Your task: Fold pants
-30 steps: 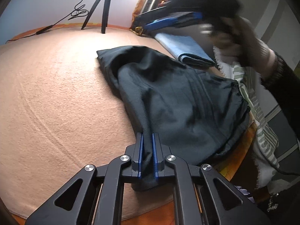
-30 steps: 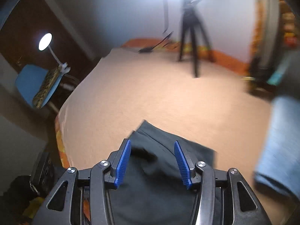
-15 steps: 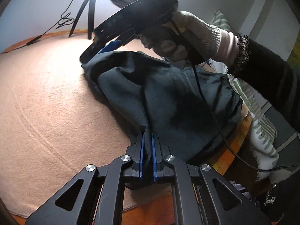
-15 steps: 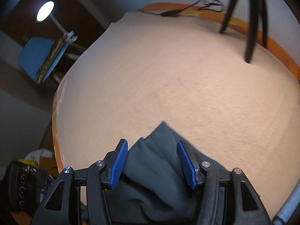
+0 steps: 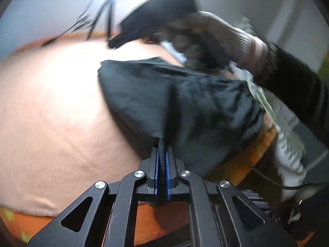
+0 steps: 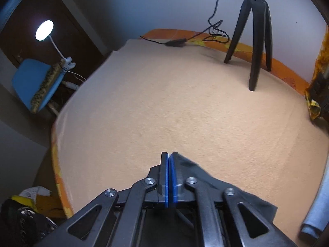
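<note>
Left wrist view: blur smears right gripper point(image 5: 131, 37).

Right gripper point(image 6: 169, 160) jaws closing, nearly together, at dark pants point(image 6: 207, 177) corner on peach blanket point(image 6: 174, 103); tripod point(image 6: 255, 41) behind.

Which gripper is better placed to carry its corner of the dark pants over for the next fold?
Probably the right gripper: its jaws are closing on the pants' far corner, with bare blanket ahead. The left gripper pins the near edge.
</note>
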### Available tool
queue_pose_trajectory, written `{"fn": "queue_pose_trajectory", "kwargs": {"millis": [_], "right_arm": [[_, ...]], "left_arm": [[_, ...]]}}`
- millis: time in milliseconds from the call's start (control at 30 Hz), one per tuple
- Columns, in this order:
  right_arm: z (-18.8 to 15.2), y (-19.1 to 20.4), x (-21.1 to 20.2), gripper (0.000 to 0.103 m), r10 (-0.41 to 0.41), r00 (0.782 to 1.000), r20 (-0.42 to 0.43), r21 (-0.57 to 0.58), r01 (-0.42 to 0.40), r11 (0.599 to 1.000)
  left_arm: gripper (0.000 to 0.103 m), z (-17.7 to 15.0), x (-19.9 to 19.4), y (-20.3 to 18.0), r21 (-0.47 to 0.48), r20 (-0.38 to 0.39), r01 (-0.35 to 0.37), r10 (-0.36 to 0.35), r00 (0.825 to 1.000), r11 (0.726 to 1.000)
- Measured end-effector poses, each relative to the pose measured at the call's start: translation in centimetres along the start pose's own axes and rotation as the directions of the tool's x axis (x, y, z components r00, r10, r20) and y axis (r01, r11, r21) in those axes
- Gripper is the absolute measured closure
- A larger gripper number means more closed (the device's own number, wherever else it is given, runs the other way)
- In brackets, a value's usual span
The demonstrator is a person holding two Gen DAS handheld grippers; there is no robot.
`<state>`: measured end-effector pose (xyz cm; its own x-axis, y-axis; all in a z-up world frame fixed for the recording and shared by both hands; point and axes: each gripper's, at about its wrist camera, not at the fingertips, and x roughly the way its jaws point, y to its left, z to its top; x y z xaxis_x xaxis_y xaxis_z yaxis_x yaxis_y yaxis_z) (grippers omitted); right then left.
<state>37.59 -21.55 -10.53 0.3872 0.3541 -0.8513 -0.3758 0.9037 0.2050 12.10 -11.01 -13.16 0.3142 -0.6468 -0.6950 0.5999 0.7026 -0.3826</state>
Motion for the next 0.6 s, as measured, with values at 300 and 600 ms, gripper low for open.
{"fn": "queue_pose_trajectory", "kwargs": {"millis": [300, 600], "right_arm": [[-3.6, 0.1, -3.8, 0.060, 0.049, 0.998, 0.032, 0.066, -0.051, 0.997], [-6.2, 3.9, -0.4, 0.059, 0.020, 0.996, -0.088, 0.099, -0.011, 0.995]], "left_arm": [[0.072, -0.7, -0.4, 2.0, -0.132, -0.007, -0.030, 0.029, 1.000, 0.991], [0.068, -0.1, 1.1, 2.3, -0.241, -0.001, 0.059, -0.061, 0.998, 0.969]]}}
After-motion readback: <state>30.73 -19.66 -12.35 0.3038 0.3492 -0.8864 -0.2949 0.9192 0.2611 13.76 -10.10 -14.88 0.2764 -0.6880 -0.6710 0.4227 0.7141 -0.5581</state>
